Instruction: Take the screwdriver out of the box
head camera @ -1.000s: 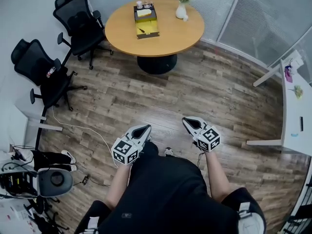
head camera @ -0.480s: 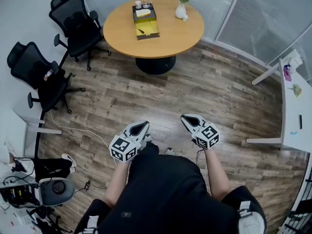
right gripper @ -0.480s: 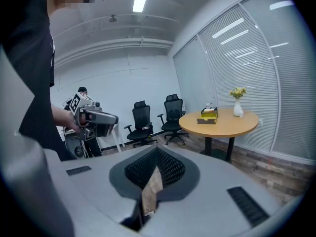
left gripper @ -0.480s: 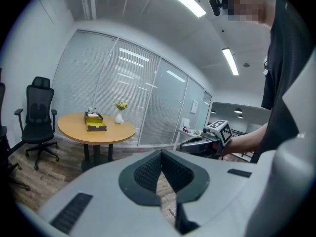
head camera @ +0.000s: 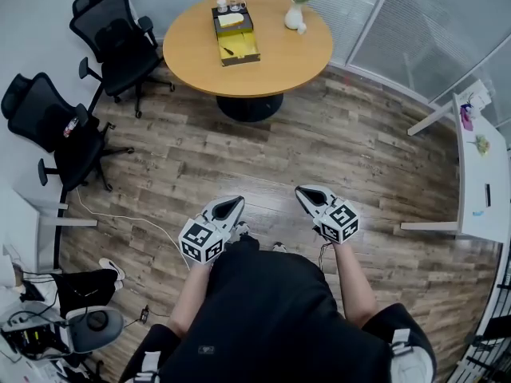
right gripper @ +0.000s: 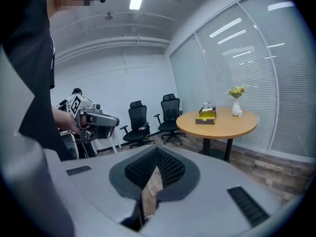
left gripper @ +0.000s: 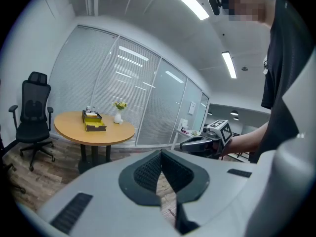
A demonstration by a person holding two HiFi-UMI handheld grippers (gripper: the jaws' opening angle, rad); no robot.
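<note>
Head view: left gripper and right gripper, claws closed and empty, carried at waist, apparently for the approach. At eleven o'clock, well apart, the box sits on the round table; the dark sliver inside is probably the screwdriver.

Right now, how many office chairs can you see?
2: one office chair left of the round table, a second office chair nearer, along the wall; others may be hidden.

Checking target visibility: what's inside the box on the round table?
In the head view, the box shows a yellow interior with one small dark item, too small to identify. Its far section holds a pale object; anything beneath is hidden.
</note>
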